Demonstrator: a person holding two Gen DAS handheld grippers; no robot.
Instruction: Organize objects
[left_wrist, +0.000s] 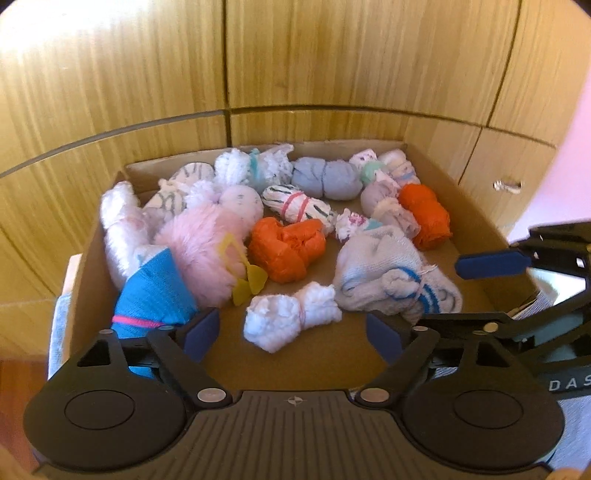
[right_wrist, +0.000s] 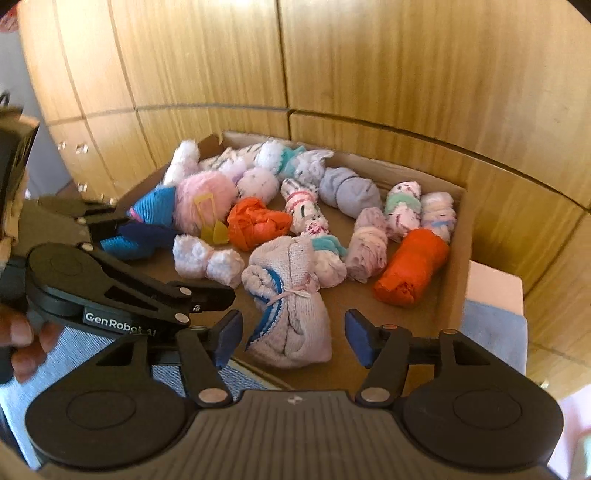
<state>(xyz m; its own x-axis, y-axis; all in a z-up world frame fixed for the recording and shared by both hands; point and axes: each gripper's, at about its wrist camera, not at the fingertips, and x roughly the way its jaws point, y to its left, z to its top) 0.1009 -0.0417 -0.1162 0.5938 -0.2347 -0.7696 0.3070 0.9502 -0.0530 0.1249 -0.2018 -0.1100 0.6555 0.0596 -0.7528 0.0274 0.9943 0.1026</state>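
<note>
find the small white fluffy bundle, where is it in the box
In the left wrist view the white fluffy bundle lies near the front of the cardboard box, between the open left gripper fingers.

The left gripper is matte black plastic, with two round hinge housings at 7 and 5 o'clock in the left wrist view and a ribbed grey panel between them bearing a small compass-like mark. Silver rivets pin the angled link arms. Its fingers end in dark blue pads. The right gripper has the same build: black discs, ribbed grey centre, silver rivets, blue-padded fingers. In the right wrist view, the other gripper's side at 9 o'clock carries white "GenRobot" lettering. A bare-skinned hand with pale fingernails shows at 8 o'clock.
</note>
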